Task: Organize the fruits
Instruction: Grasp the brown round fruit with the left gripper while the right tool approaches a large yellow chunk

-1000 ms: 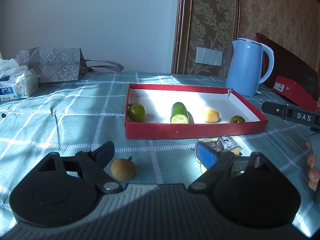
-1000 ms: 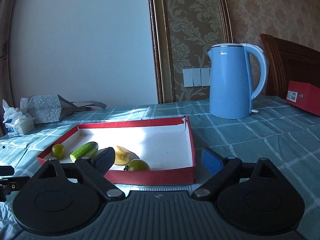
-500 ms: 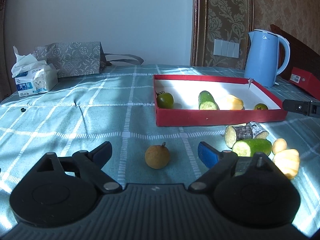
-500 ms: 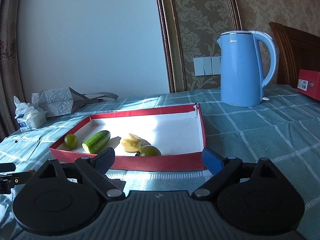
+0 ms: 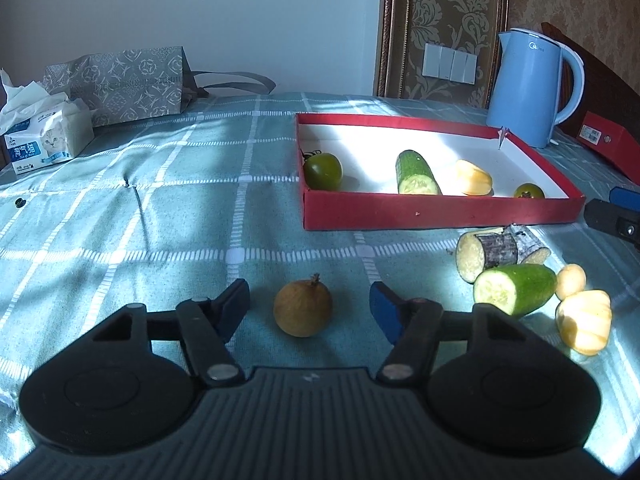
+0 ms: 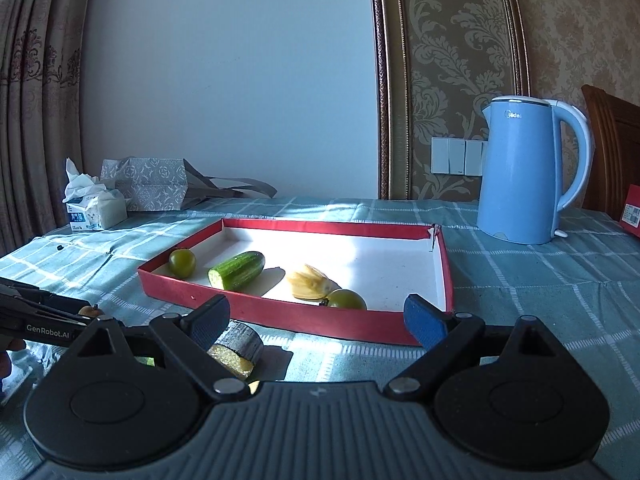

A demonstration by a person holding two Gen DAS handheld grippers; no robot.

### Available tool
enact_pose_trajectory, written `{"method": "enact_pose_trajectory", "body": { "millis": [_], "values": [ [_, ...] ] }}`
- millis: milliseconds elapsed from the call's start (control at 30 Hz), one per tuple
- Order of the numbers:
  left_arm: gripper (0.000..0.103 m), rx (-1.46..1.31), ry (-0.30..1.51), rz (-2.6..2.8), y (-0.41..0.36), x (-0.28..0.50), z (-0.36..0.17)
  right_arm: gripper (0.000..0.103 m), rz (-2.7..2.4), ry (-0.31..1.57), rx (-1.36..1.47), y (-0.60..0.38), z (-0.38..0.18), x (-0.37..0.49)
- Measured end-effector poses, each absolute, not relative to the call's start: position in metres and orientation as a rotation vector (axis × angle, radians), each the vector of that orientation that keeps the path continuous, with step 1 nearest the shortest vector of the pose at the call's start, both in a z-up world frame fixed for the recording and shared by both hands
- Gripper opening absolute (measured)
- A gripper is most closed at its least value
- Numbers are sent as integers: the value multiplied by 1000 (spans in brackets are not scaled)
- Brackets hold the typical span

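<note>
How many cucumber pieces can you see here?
2. One cucumber piece lies inside the red tray, between a green tomato and a yellow piece. The other cucumber piece lies on the tablecloth in front of the tray, among other loose pieces. More could be hidden.

At the right wrist view's left edge, the left gripper (image 6: 86, 312) hides most of a small brown fruit (image 6: 91, 311).

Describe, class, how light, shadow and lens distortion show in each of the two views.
Left wrist view: hard sunlight whitens the red tray floor and overexposes the yellow fruit piece, while the brown round fruit sits in shade. Right wrist view: the sun patch crosses the tray floor, the cucumber casts a crisp shadow, and the fisheye bows the wall trim.
</note>
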State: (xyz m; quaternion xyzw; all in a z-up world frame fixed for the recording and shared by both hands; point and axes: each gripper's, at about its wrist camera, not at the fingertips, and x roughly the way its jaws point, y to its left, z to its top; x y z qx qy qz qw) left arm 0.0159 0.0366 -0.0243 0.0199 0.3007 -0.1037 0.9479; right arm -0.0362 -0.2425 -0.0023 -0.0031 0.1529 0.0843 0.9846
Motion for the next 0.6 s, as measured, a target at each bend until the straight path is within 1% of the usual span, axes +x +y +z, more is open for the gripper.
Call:
{"method": "enact_pose_trajectory", "body": {
  "millis": [67, 167, 233, 400, 467, 500, 600],
  "values": [
    [60, 46, 611, -205, 36, 15, -24, 94, 174, 309, -25, -239, -3, -38],
    [51, 34, 606, -193, 39, 14, -24, 94, 183, 309, -31, -237, -3, -40],
    [43, 29, 604, -191, 41, 13, -23, 94, 192, 316, -20, -238, -3, -41],
    [34, 37, 602, -175, 40, 13, -23, 94, 214, 358, -7, -239, -2, -44],
    [27, 37, 601, -170, 40, 13, -23, 94, 224, 383, -6, -241, -3, -47],
    [26, 36, 600, -171, 40, 13, -23, 94, 229, 399, -5, -242, -4, -48],
    [26, 41, 600, -178, 40, 13, -23, 94, 243, 439, -7, -248, -7, -54]
  ]
}}
